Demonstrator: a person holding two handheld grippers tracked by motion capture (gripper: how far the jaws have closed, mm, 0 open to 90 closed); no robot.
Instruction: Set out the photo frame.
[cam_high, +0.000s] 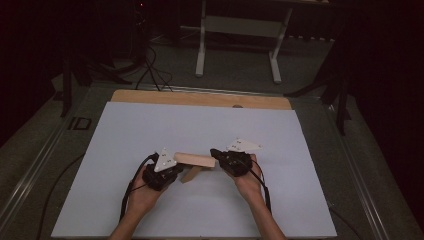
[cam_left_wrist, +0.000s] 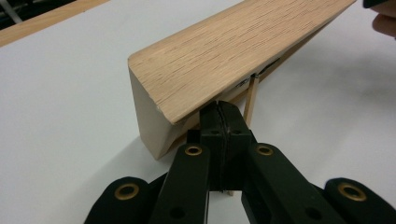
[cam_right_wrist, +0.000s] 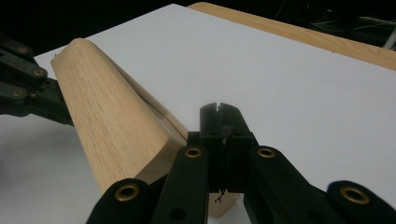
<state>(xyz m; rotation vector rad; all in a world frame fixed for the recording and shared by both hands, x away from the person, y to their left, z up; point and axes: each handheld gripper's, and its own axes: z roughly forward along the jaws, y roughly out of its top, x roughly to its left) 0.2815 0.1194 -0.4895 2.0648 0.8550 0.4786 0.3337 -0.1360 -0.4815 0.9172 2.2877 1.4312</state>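
White board (cam_high: 150, 130) covers the table; at its centre a wooden block (cam_high: 196, 159) sits between left gripper (cam_high: 172, 172), at nine o'clock, and right gripper (cam_high: 216, 152), at three.

Left gripper view: jaws pressed together under the block's edge; whether they pinch anything, I cannot tell.

Right gripper view: jaws clenched beside the block's end. It looks stiff, light and smooth, best held by its thin ends.

Wooden block (cam_high: 194, 159): a light oak piece with visible grain, rounded along one long edge, its end faces paler. It is raised off the white worktop (cam_high: 150, 125) and tilted, spanning between the two tools. A thin wooden strip (cam_left_wrist: 251, 100) stands beneath it, reaching down toward the worktop.
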